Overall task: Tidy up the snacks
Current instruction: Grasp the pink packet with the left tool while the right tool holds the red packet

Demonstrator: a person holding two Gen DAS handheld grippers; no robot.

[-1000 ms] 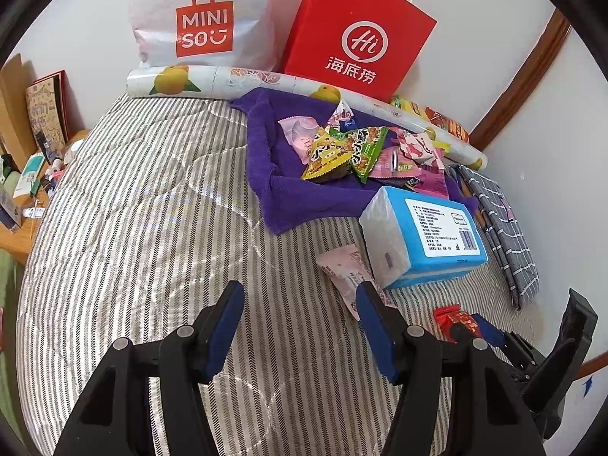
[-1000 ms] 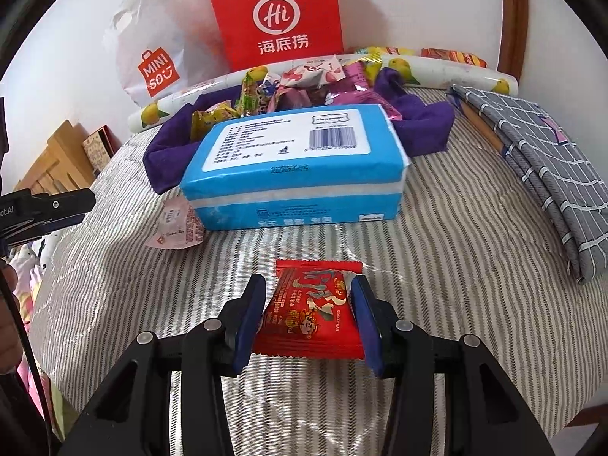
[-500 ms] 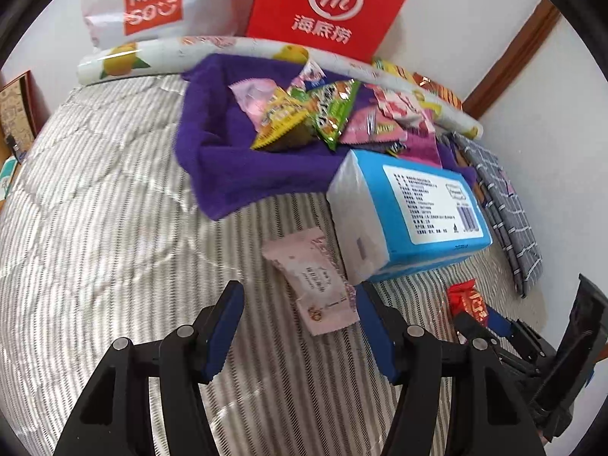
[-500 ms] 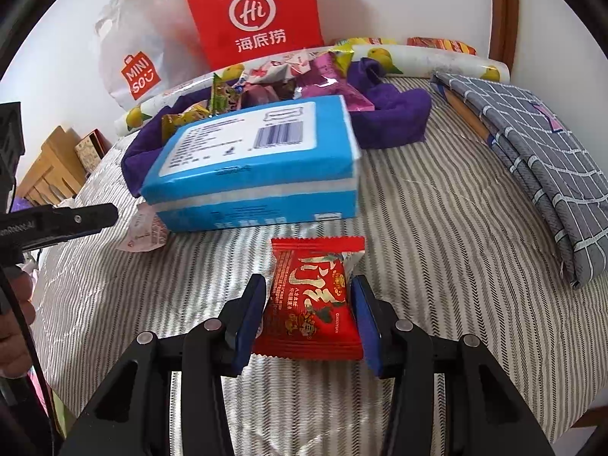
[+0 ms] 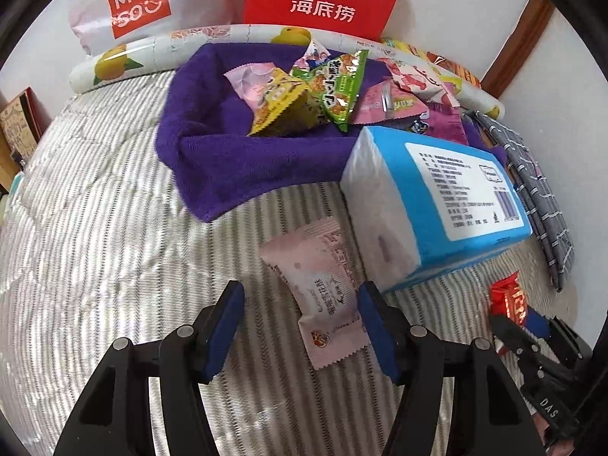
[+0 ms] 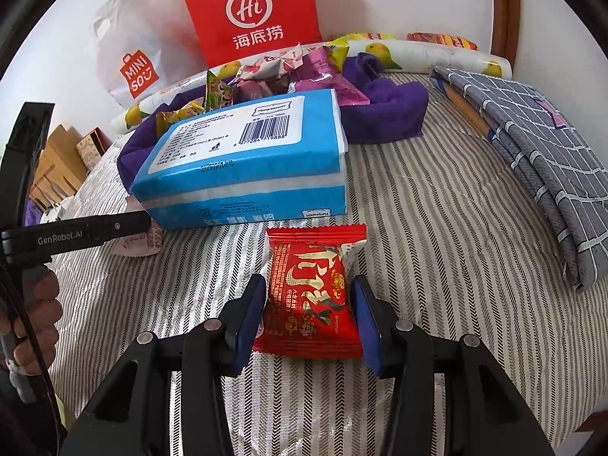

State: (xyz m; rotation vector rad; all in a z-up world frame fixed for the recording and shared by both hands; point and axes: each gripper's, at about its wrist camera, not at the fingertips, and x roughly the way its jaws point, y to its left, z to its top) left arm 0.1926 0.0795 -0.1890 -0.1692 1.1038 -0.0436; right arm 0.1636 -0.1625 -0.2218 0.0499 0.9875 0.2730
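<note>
Your right gripper squeezes the red snack, its long side pointing away from you. Your left gripper sits half open around the pink snack, which lies slanted on the bed.

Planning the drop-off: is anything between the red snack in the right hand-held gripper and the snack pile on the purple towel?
Yes. The blue tissue pack lies directly between the red snack and the purple towel.

Striped bed bears towel, tissue pack
</note>
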